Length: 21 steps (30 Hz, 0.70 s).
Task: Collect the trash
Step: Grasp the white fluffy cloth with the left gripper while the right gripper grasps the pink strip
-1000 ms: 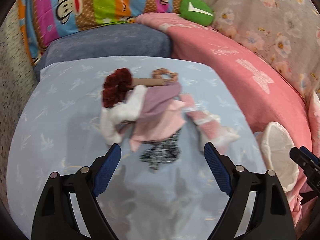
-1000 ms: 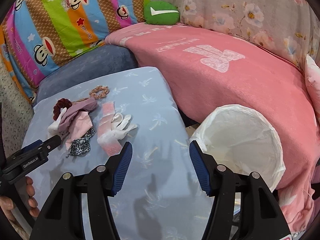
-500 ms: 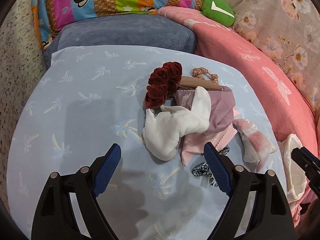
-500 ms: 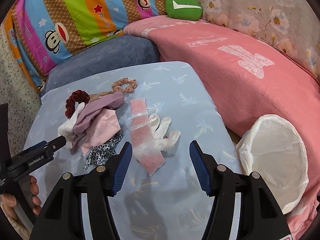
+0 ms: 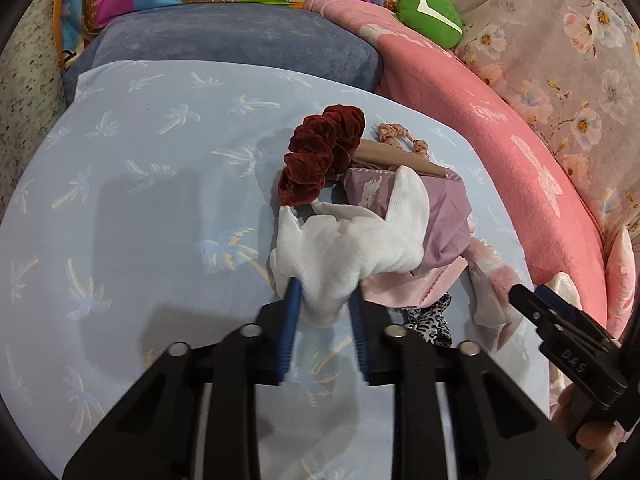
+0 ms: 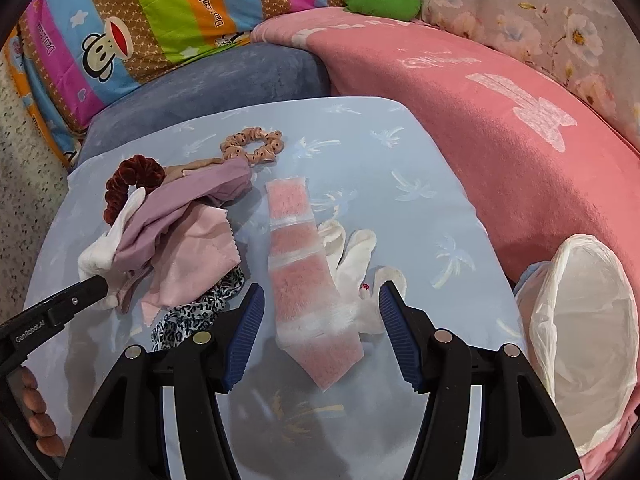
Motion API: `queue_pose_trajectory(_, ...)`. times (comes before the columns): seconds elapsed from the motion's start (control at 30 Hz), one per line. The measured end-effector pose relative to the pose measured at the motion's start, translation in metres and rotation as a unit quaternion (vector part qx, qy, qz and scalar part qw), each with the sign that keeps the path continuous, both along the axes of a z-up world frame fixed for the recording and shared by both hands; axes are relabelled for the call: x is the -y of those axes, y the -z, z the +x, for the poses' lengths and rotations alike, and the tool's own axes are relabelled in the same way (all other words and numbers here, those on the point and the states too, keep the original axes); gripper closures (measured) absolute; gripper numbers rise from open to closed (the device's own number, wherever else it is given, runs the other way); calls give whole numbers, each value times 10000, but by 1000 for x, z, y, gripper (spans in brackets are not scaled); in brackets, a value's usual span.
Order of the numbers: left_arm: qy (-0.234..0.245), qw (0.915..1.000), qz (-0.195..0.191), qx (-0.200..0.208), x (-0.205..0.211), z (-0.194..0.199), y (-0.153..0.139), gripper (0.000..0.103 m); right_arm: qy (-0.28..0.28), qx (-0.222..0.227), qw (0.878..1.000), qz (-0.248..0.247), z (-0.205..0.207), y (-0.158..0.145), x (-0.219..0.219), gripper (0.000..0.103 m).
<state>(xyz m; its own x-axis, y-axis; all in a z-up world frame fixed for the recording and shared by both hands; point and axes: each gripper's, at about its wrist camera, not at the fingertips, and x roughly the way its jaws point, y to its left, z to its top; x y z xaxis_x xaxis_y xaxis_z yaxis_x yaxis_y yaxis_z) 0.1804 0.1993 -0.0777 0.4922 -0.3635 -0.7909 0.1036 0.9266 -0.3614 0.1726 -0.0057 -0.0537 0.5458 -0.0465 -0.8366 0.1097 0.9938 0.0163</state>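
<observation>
A pile of cloth scraps lies on the light blue table cover (image 5: 120,208). My left gripper (image 5: 325,300) is shut on a white cloth (image 5: 352,248) at the pile's near edge; it also shows in the right wrist view (image 6: 108,248). Behind it lie a dark red scrunchie (image 5: 320,160), a mauve cloth (image 5: 444,216) and a pale pink cloth (image 6: 200,256). My right gripper (image 6: 320,312) is open, its fingers on either side of a pink striped fuzzy sock (image 6: 308,280), with a white sock (image 6: 356,256) beside it.
A white-lined trash bin (image 6: 584,328) stands at the table's right edge. A pink scrunchie (image 6: 252,148) and a leopard-print scrunchie (image 6: 200,312) lie on the table. A pink blanket (image 6: 480,120), a blue cushion (image 5: 224,40) and a striped pillow (image 6: 160,12) surround it.
My left gripper moved forward onto the white cloth and shut on it. My right gripper moved in over the pink striped sock and stayed open.
</observation>
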Motion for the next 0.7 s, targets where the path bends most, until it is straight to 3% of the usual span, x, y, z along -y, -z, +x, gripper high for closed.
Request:
queue_pose_trajectory(0.17, -60, 10000, -28, 11, -2, -2, -3, 92, -27, -107, 9999, -5, 2, 8, -2, 46)
queue_pose_trajectory(0.43, -112, 9998, -65, 161, 0, -9, -20, 94, -158, -233, 9995, 144, -3, 11, -5, 88)
queue_pose_trajectory(0.7, -4, 9988, -128, 463, 12, -21, -49, 94, -197, 67, 9990, 390, -20, -22, -1, 93)
